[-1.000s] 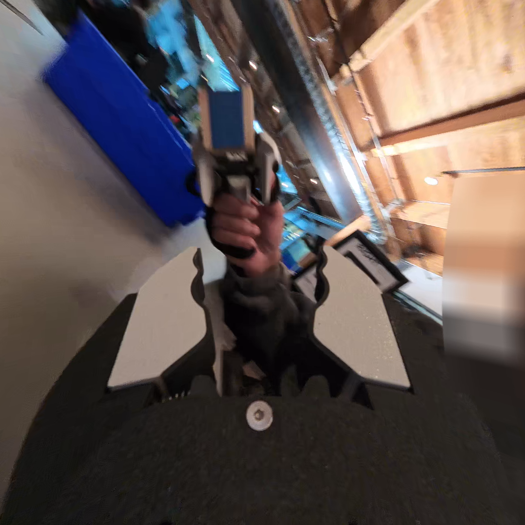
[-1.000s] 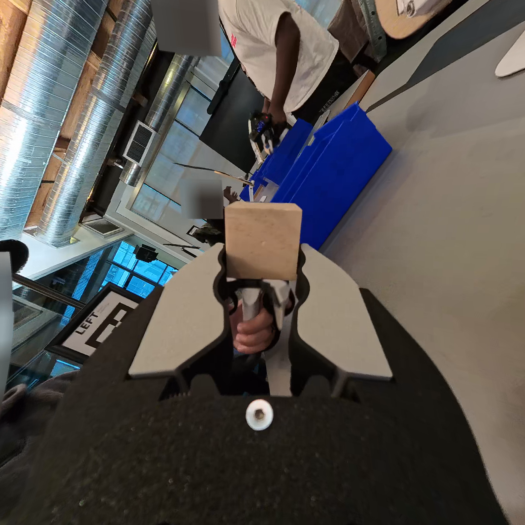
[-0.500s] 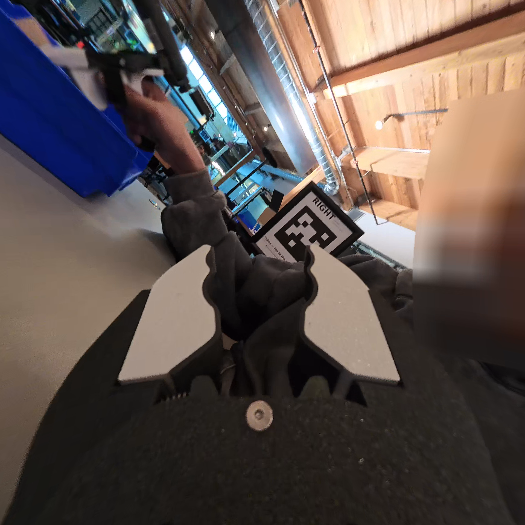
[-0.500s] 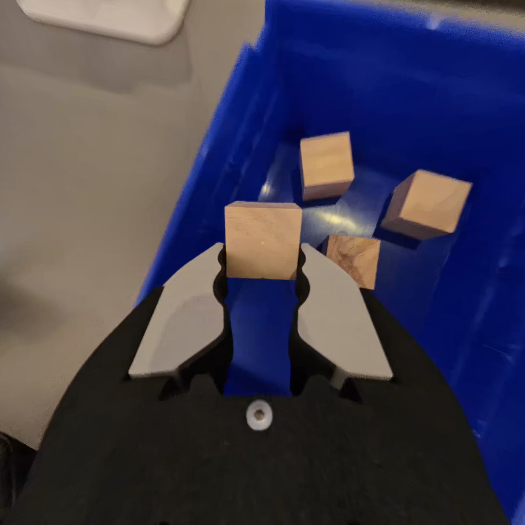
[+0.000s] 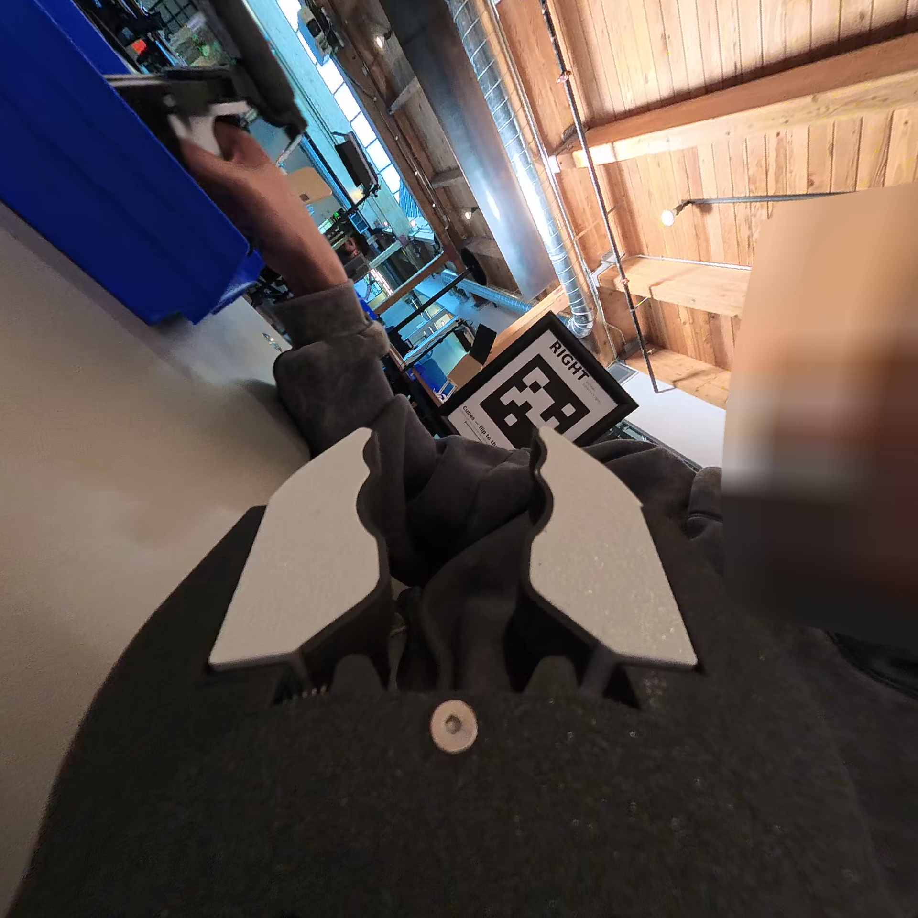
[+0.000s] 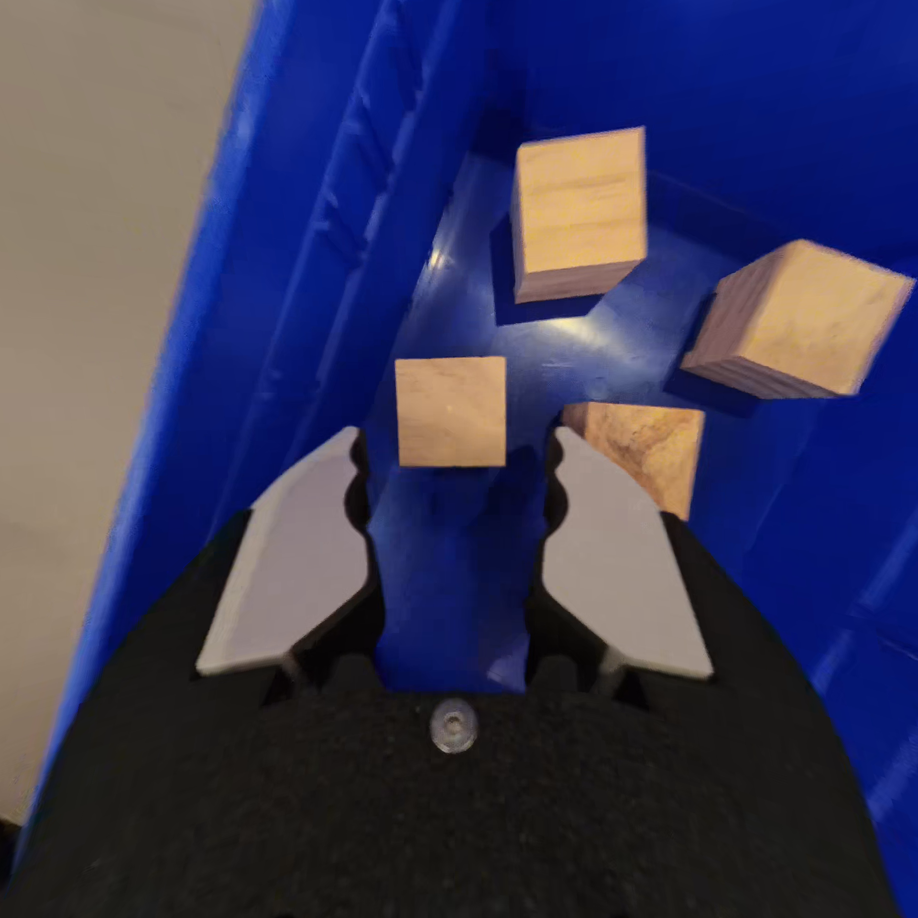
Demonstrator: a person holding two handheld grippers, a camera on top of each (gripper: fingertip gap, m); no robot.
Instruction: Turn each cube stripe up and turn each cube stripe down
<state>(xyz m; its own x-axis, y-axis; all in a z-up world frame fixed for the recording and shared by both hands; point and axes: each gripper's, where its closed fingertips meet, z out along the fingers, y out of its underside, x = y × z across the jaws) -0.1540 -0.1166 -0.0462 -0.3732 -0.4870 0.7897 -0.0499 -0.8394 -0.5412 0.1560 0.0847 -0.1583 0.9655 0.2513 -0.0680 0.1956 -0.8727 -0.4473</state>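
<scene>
Cube (image 6: 451,411) is free now: half a second ago it sat clamped between the right gripper's fingers above the bin, now the jaws stand apart and it shows ahead of the tips, touching neither finger. It looks either dropping or just landed on the bin (image 6: 318,318) floor; blur makes it hard to tell which. Top face is plain wood, no stripe visible, so probably placed stripe down, though the underside is hidden.

Three other cubes lie in the bin: one farther back (image 6: 580,213), one tilted at right (image 6: 795,320), one just beside the right finger (image 6: 646,452), partly hidden by it. All show plain faces.

Judgement: this cube's turn looks done and the next cube is due.

Right gripper (image 6: 453,437) is released, wide enough to clear the cube, holding nothing, pointing down into the bin.

Left gripper (image 5: 452,442) is also spread, empty, aimed at the person's dark sleeve (image 5: 347,387) and away from the bin. It touches nothing. The far hand (image 5: 258,198) reaches over the bin's edge. A framed marker card (image 5: 536,397) stands behind.
</scene>
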